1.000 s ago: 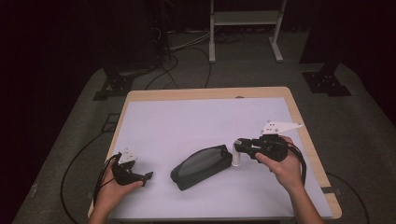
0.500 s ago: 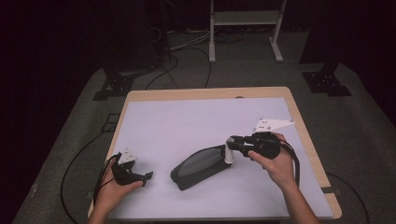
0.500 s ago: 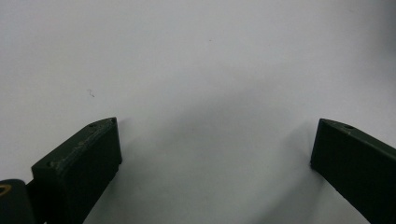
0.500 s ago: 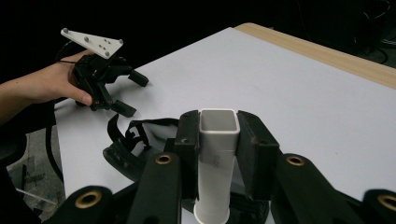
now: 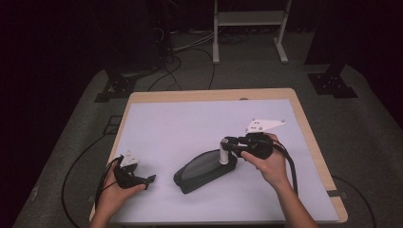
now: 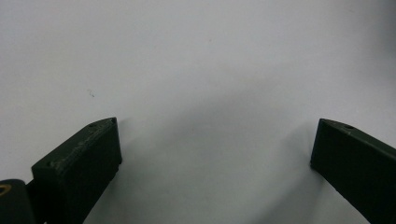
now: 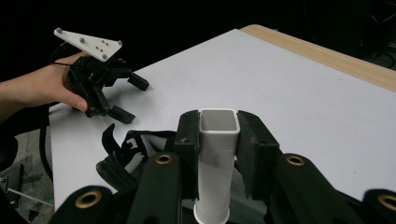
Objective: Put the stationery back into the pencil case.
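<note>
A dark zip pouch (image 5: 204, 170) lies open near the middle front of the white table (image 5: 190, 123). My right gripper (image 5: 227, 143) is shut on a white square tube (image 5: 223, 156) and holds it upright over the pouch's right end. In the right gripper view the tube (image 7: 217, 154) is squeezed between the two black pads (image 7: 187, 144), with the pouch's opening (image 7: 121, 154) below it. My left gripper (image 5: 150, 179) rests low at the front left, open, its fingers (image 6: 84, 154) spread over bare table. The left gripper (image 7: 126, 98) also appears beyond the pouch in the right gripper view.
The table's wooden rim (image 5: 209, 95) runs along the far and right sides. Black cables (image 5: 81, 161) trail off the left edge to the floor. A white metal stand (image 5: 247, 28) and dark equipment bases sit on the floor beyond the table.
My right gripper has moved left with the white tube, from beside the pouch to over its right end. The left gripper has barely shifted.
</note>
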Demonstrator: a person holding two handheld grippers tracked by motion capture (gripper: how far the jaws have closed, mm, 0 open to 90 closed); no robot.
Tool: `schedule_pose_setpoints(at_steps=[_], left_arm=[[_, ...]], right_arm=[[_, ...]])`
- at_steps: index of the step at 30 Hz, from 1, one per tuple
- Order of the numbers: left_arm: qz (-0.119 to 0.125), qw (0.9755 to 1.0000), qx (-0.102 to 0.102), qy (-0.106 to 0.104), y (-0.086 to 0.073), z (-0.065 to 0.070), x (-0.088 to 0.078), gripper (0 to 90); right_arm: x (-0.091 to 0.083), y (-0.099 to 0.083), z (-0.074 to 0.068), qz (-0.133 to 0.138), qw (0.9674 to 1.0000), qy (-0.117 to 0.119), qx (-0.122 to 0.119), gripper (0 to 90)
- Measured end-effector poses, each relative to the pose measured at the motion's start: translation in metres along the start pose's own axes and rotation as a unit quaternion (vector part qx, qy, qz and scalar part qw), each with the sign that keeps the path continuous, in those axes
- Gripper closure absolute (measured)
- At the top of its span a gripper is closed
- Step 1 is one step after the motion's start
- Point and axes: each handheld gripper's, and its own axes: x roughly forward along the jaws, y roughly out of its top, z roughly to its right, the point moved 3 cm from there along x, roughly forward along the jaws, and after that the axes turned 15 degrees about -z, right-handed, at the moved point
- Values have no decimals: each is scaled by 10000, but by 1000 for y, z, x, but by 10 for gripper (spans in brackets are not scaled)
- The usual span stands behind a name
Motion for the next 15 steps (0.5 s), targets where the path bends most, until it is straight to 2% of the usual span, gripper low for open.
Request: schedule_pose_setpoints(at_steps=[9, 15], left_arm=[[-11, 10000, 16, 5, 0, 0, 0, 8], [-9, 10000, 15, 4, 0, 0, 0, 8]], right_arm=[[13, 3, -1, -23, 9999, -61, -88, 702], [25, 0, 0, -184, 9996, -128, -148, 702]])
